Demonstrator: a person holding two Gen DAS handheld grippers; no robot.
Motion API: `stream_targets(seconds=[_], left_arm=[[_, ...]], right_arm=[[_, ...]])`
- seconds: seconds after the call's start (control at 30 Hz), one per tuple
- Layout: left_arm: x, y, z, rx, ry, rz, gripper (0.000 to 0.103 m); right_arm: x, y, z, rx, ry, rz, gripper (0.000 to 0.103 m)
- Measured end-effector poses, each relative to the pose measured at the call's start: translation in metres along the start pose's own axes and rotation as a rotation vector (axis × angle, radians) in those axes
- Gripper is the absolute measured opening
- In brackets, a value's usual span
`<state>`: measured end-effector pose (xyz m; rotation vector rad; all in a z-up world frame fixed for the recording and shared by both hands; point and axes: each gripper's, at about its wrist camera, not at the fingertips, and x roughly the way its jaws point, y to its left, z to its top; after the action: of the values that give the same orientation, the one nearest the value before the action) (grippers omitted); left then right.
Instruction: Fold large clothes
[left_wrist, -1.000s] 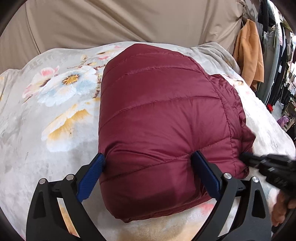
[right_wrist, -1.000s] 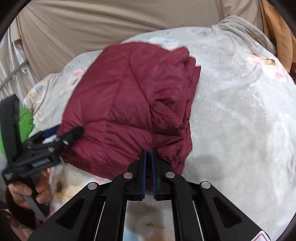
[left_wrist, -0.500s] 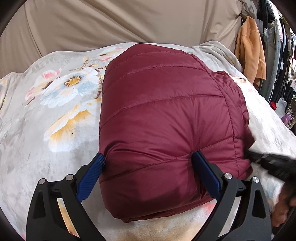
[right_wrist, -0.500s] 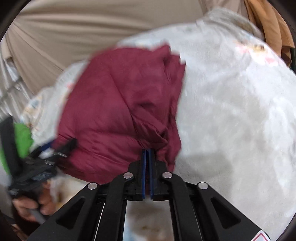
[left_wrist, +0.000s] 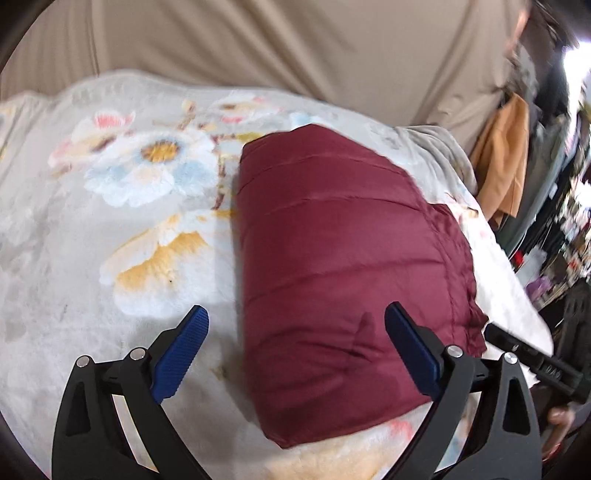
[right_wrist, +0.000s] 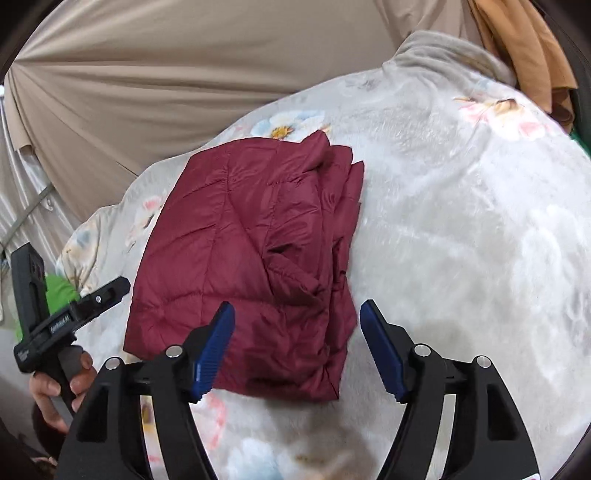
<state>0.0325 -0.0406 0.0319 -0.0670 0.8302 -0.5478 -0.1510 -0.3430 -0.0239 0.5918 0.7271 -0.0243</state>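
Observation:
A maroon quilted puffer jacket (left_wrist: 343, 266) lies folded into a compact bundle on the floral blanket (left_wrist: 110, 221); it also shows in the right wrist view (right_wrist: 251, 258). My left gripper (left_wrist: 295, 350) is open and empty, above the bundle's near left edge. My right gripper (right_wrist: 297, 343) is open and empty, above the bundle's near right corner, where loose layered edges show. The left gripper also appears at the left of the right wrist view (right_wrist: 107, 291). The right gripper's tip shows at the right of the left wrist view (left_wrist: 517, 350).
The grey floral blanket (right_wrist: 461, 240) covers a bed. A beige curtain (left_wrist: 295, 48) hangs behind it. An orange garment (left_wrist: 506, 155) and dark clothes hang at the right. Something green (right_wrist: 59, 291) lies past the bed's left edge.
My right gripper has let go of the jacket's edge and opened. My left gripper, which was straddling the bundle, has pulled back and to the left. The jacket lies flat.

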Motion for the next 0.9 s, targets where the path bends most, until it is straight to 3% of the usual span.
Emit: stream_targets(seconds=[0.13,0.23,0.57,0.83,0.9], left_arm=[[0.027,0.006,0.004,-0.044,0.096,-0.069,0.094],[0.043,0.001,0.001,-0.042,0.138,-0.122,0.096],[0.061,-0.035,-0.006,0.085,0.076,0.050,0.098],[0.068,-0.035,-0.006,0.117,0.046,0.077,0.098],[0.068,-0.034,-0.006,0.122,0.039,0.078,0.098]], right_arm=[[0.035,-0.003,0.001,0.073,0.098,0.040,0.070],[0.048,-0.007,0.001,0.101,0.115,0.071,0.075],[0.062,0.001,0.003,0.083,0.116,0.100,0.077],[0.071,0.008,-0.001,0.059,0.080,0.120,0.078],[0.072,0.008,-0.002,0.047,0.072,0.121,0.074]])
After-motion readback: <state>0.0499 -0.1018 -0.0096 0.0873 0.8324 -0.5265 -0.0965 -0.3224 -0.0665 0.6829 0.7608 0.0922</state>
